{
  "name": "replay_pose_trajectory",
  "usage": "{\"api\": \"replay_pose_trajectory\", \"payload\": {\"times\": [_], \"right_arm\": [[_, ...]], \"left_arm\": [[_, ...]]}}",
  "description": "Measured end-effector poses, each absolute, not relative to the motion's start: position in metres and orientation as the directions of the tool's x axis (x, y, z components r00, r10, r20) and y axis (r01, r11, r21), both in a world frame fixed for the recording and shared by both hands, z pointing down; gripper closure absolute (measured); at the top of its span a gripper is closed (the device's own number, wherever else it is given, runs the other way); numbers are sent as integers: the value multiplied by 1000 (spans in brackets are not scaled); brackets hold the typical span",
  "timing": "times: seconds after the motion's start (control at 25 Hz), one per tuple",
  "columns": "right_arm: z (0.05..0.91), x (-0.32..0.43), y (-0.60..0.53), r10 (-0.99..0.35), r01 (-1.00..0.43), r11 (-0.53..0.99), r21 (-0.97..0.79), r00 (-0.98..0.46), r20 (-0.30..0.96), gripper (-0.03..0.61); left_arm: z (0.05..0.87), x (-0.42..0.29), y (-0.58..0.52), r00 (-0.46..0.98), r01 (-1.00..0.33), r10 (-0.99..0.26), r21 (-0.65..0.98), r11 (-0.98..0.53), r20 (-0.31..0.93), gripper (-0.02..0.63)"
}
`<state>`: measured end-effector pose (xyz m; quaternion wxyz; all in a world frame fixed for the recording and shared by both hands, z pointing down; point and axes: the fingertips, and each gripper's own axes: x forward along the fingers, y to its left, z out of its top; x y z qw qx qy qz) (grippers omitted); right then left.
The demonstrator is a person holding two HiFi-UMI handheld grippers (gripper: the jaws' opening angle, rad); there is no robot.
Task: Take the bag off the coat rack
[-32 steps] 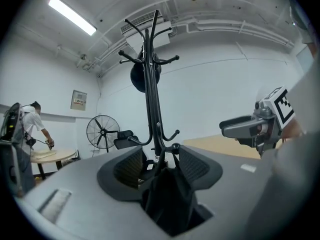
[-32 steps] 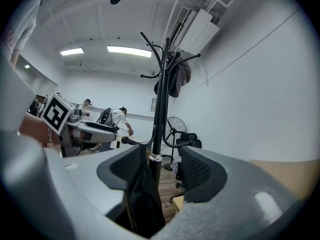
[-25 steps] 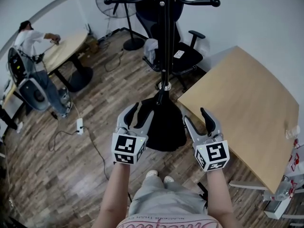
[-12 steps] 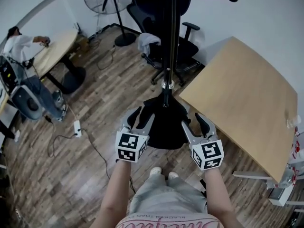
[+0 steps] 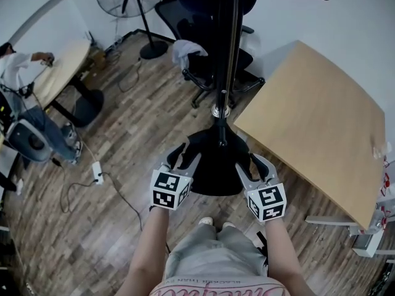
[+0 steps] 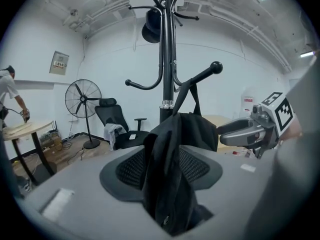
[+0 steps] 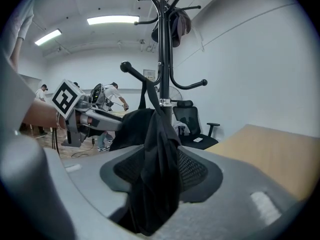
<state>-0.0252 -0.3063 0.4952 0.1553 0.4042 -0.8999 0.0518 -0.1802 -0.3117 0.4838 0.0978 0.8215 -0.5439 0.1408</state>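
Item: black bag [image 6: 167, 179]. Location: on coat rack [image 6: 166, 59], strap [image 6: 192, 95] over hook [image 6: 202, 75]; not yet off.
Left gripper [image 5: 185, 154]: jaws spread, bag fabric between.
Right gripper [image 5: 249, 161]: spread, just been closing round same fabric.
Remaining: 2 steps, firm pinch, lift strap clear.

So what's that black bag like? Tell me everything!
The bag is black, soft cloth, limp and crumpled. Its thin strap loops over a knobbed hook low on the coat rack, so it hangs beside the pole. Its folds droop between the open jaws of the left gripper and the right gripper; the right one's jaws have just been closing toward it.
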Motion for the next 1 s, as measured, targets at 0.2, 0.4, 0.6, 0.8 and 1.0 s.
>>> {"api": "replay_pose_trajectory", "payload": {"times": [0.2, 0.4, 0.6, 0.8, 1.0], "right_arm": [[503, -25, -316, -726, -752, 656, 56, -610, 317, 380], [520, -25, -329, -692, -736, 674, 55, -604, 395, 367], [530, -31, -338, -674, -728, 685, 28, -618, 406, 364], [540, -38, -346, -635, -709, 704, -37, -652, 413, 347], [543, -39, -350, -653, -737, 673, -65, -633, 416, 437]], "left_arm": [[497, -174, -322, 450, -879, -816, 16, -477, 364, 373], [509, -168, -329, 501, -840, -767, 12, -542, 401, 374], [523, -165, -337, 518, -824, -743, 14, -567, 424, 374], [530, -164, -342, 547, -811, -726, 51, -582, 417, 378], [534, -163, -344, 540, -815, -729, 44, -578, 420, 468]]}}
